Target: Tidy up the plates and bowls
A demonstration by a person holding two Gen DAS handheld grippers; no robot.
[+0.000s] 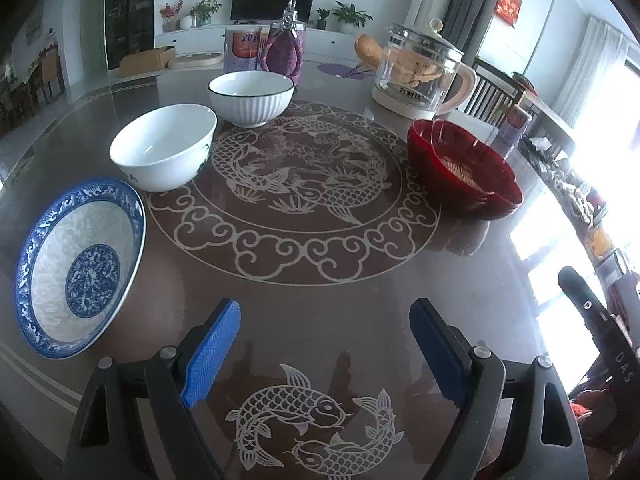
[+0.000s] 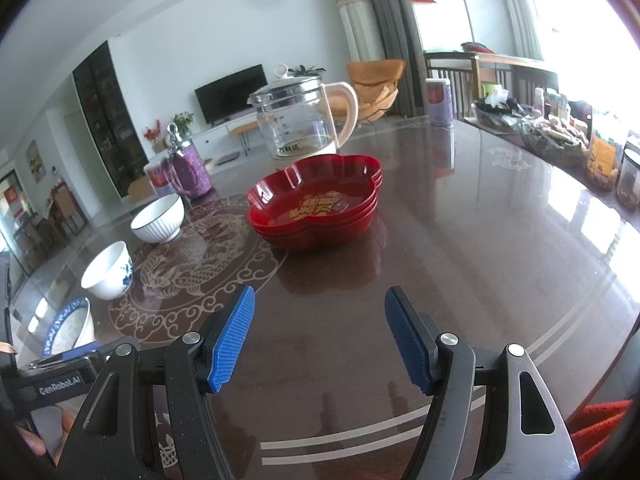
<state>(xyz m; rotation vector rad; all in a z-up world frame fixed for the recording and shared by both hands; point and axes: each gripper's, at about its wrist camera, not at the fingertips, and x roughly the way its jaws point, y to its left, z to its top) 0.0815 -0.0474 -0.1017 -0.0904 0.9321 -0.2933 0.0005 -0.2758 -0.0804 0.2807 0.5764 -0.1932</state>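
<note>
Blue pads show on the left claw (image 1: 325, 354), spread wide apart with nothing between them, above the shiny brown counter (image 1: 320, 312). In the left wrist view, a blue and white plate (image 1: 78, 268) sits at the left. Beside it stands a white bowl (image 1: 164, 147), then a ribbed white bowl (image 1: 251, 98) farther back. A stack of red dishes (image 1: 464, 166) sits at the right, near a glass kettle (image 1: 420, 72).

In the right wrist view, the right claw (image 2: 320, 346) is also wide apart and empty. The red dishes (image 2: 314, 202) sit straight ahead of it, with the kettle (image 2: 300, 120) behind them. Both white bowls (image 2: 108, 270) (image 2: 158, 218) and the plate (image 2: 70, 328) are off to the left.
</note>
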